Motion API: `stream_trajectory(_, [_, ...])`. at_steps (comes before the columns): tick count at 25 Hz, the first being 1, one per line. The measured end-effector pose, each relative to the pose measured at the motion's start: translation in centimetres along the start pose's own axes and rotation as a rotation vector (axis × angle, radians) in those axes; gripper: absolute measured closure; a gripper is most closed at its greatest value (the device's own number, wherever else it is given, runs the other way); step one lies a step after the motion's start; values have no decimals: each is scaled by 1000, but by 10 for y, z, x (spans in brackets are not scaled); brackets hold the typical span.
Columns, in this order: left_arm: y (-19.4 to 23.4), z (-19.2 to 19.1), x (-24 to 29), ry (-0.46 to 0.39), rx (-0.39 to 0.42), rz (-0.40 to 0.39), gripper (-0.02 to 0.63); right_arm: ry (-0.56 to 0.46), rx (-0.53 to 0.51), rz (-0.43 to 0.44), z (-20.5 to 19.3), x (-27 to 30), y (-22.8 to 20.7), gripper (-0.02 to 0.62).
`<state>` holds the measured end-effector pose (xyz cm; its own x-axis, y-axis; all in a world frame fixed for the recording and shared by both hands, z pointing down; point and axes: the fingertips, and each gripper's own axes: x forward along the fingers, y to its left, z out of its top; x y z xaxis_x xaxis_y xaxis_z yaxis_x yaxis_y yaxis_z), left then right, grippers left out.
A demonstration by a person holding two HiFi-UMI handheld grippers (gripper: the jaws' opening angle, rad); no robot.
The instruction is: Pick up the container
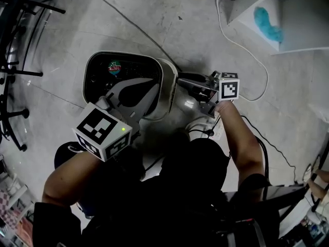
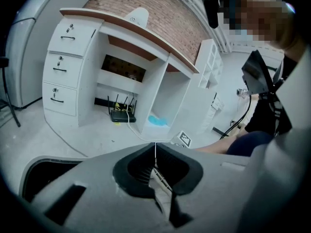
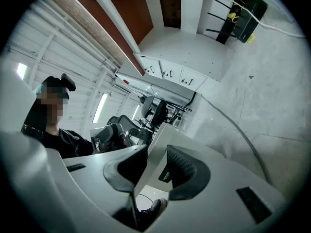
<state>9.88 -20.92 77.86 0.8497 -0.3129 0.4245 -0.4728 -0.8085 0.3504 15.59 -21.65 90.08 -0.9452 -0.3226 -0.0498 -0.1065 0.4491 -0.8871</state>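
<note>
A white container (image 1: 90, 73) with a dark inside stands on the concrete floor at the middle of the head view, with some litter in it. Over its opening, near the right wall, my left gripper (image 1: 151, 89) has its jaws closed together; the left gripper view shows the tips (image 2: 155, 152) meeting, with only a thin pale sliver in the slit. From the right, my right gripper (image 1: 180, 81) points level at the container's upright white panel (image 1: 168, 94). That panel (image 3: 160, 144) fills the gap between the black pads (image 3: 187, 171), which press on it (image 3: 154, 157).
A white cable (image 1: 247, 50) snakes over the floor toward a white shelf unit (image 1: 303, 19) holding a blue cloth (image 1: 267, 24). Black chair legs (image 1: 15, 76) stand at the left. A desk with drawers (image 2: 63, 72) and a router (image 2: 121, 115) lie ahead.
</note>
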Motion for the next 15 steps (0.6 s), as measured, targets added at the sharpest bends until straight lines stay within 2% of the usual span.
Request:
stream_trajectory(4, [0, -8, -1, 15, -20, -13, 595, -11, 36, 13, -6, 0, 0, 485])
stream_trajectory(9, [-12, -22, 3, 62, -2, -61, 595, -126, 113, 98, 9, 2, 13, 491])
stream_trajectory(15, [-17, -21, 4, 60, 9, -67, 595, -131, 58, 123, 20, 6, 35, 505])
